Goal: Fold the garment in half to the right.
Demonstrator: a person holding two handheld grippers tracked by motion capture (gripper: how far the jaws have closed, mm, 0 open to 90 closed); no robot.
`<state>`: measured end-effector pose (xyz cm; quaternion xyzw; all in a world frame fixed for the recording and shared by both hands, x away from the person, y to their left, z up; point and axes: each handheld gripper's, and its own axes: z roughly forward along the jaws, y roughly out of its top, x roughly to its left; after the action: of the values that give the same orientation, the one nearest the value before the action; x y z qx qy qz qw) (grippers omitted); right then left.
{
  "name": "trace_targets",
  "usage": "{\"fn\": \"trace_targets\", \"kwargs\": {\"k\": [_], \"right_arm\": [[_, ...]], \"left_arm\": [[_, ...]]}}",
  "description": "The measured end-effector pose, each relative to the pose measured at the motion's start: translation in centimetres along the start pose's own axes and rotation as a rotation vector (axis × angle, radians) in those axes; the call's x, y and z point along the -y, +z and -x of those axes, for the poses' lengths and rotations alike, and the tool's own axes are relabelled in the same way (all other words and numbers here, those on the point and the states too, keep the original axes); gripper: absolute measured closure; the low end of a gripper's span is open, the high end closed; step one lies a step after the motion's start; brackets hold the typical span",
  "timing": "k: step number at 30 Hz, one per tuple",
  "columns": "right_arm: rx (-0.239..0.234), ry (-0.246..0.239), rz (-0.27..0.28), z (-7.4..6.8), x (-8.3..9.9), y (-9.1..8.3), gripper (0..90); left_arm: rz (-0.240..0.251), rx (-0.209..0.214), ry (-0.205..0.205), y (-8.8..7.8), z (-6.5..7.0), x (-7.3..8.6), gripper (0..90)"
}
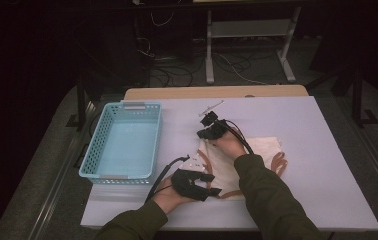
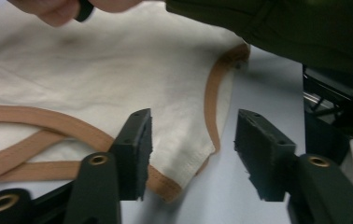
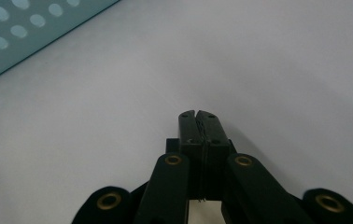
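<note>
Left gripper (image 2: 191,156) has its fingers apart around the cream cloth's (image 2: 118,74) tan-trimmed corner. Right gripper (image 3: 197,122) fingers are together, maybe pinching fabric, can't tell. Risk: left fingers snag only the trim and it slips out.

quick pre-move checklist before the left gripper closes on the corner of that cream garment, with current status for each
1. Garment corner sits between the left gripper jaws: ok, the tan-trimmed corner lies in the gap.
2. Left pads pressing the cloth: not ok, a gap shows on both sides.
3. Right gripper shut: ok, jaws together.
4. Right gripper actually pinching cloth: cannot tell, a pale bit shows low between its jaws, nothing clearer.
5. Garment lies flat on the table: ok, spread out in the high view.
6. Blue basket free of items: ok.
</note>
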<state>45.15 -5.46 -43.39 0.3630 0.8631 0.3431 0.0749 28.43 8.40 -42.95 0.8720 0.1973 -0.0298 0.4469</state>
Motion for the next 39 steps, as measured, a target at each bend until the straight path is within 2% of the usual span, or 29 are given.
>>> {"fn": "trace_targets", "kwargs": {"k": [7,13,16,20,26,30,34,36,39], "right_arm": [[0.0,-0.003,-0.001,0.0,0.0,0.0,88.1],[0.001,-0.001,-0.005,-0.1,0.0,0.1,88.1],[0.003,-0.001,-0.005,-0.1,0.0,0.2,88.1],[0.002,-0.002,-0.005,-0.1,0.1,0.2,88.1],[0.0,-0.002,-0.003,-0.2,0.1,0.3,88.1],[0.002,-0.006,0.0,-0.3,0.1,0.2,88.1],[-0.001,-0.002,0.001,-0.3,0.1,0.2,88.1],[-0.003,-0.001,0.003,-0.3,0.0,0.2,88.1],[-0.005,-0.005,0.009,-0.3,0.0,0.1,88.1]], "left_arm": [[-0.043,0.02,0.022,0.8,0.1,0.3,55.7],[-0.088,0.009,0.059,1.7,0.2,0.5,59.2],[-0.099,0.009,0.063,2.0,0.3,0.6,60.5],[-0.106,0.011,0.077,2.4,0.4,0.8,63.4],[-0.104,-0.008,0.123,2.6,0.6,1.0,70.7],[-0.104,-0.005,0.133,2.7,0.7,1.0,76.8],[-0.109,0.005,0.124,2.7,0.6,1.0,83.2],[-0.107,0.009,0.115,2.7,0.6,1.0,84.8],[-0.118,0.005,0.123,2.7,0.6,0.8,86.5]]}}
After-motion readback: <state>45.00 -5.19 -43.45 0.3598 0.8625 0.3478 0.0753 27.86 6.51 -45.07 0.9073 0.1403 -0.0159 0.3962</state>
